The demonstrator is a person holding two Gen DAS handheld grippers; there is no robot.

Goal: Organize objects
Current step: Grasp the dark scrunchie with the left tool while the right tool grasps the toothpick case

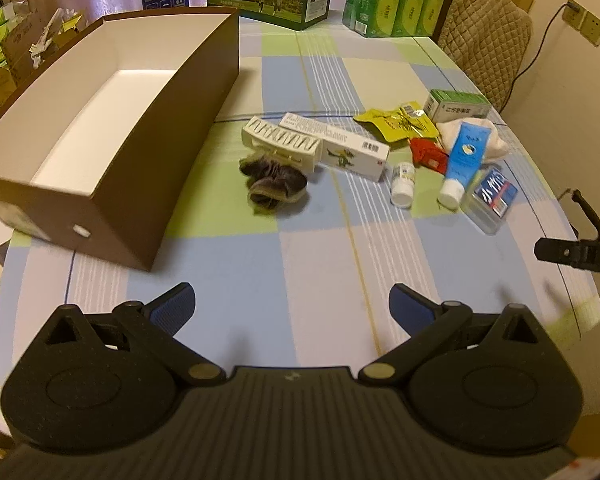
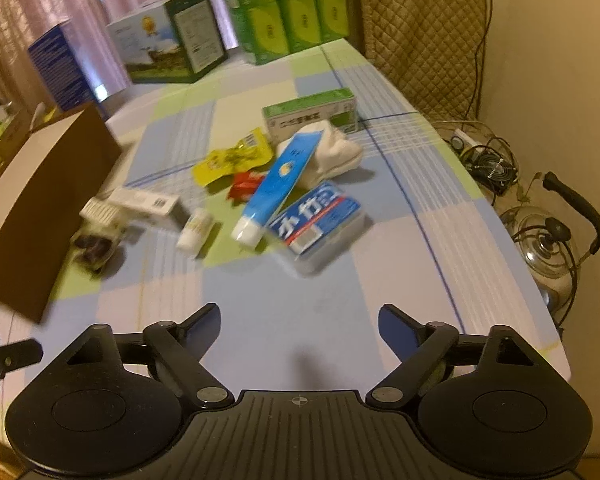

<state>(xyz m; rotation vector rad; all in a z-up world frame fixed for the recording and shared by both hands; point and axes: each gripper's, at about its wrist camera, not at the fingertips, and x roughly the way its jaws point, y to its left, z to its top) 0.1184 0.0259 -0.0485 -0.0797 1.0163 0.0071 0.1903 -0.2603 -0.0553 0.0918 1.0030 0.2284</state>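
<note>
Fingers spread wide on both tools, nothing between them: the left gripper [image 1: 292, 304] and the right gripper [image 2: 300, 320] hang over bare checked cloth at the near side of the bench [image 1: 320, 264], well short of the clutter.

And clutter it is. From the right wrist view, the blue tube [image 2: 278, 186] lies across the pile toward 12 o'clock, its cap touching the clear-lidded blue box [image 2: 320, 224] and its far end resting on the white cloth bundle [image 2: 332, 152]. Pull the tube carelessly and the bundle probably drags along, or the red packet [image 2: 246, 186] beside it slides off. The small white bottle [image 2: 196, 232] lies on its side at 11 o'clock; a glancing pinch would likely send it rolling.

From the left wrist view, the dark crumpled bundle [image 1: 274, 182] touches the white ribbed holder [image 1: 284, 142] at 12 o'clock, so a wide grab could catch both. The open brown box [image 1: 112, 120], white inside, waits at 10 o'clock; its tall wall could clip a low-carried load.

Motion blur in the right view suggests speed, another risk.
</note>
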